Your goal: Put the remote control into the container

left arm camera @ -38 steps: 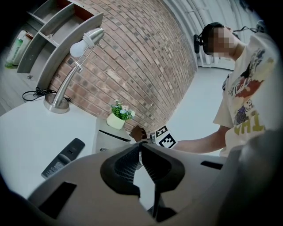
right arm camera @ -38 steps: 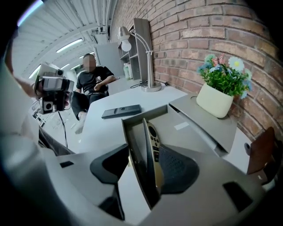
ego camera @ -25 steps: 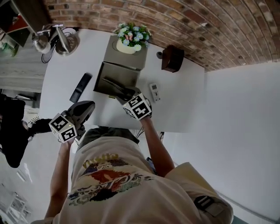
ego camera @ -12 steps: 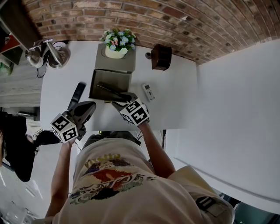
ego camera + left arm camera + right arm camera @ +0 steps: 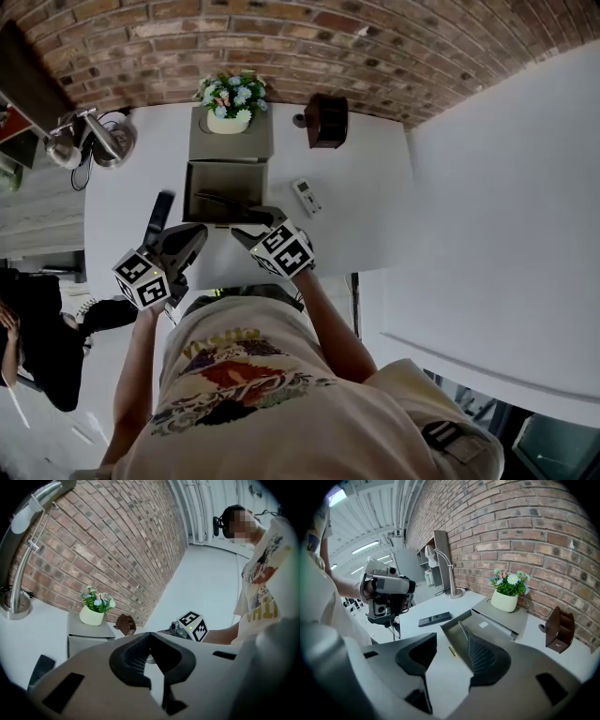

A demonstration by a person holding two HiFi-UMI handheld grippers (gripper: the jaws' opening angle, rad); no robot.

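Observation:
A black remote control lies on the white table, left of the open grey container; the right gripper view shows this remote beyond the container. A smaller white remote lies to the container's right. My left gripper hovers near the table's front edge, below the black remote, its tips closed together with nothing in them. My right gripper hangs just in front of the container, jaws apart and empty.
The container's lid lies behind it with a flower pot on top. A brown holder stands at the back right by the brick wall. A metal lamp stands at the back left.
Both grippers have drawn back a little from the container toward the table's front edge, the right one rising. Their jaws stand as before.

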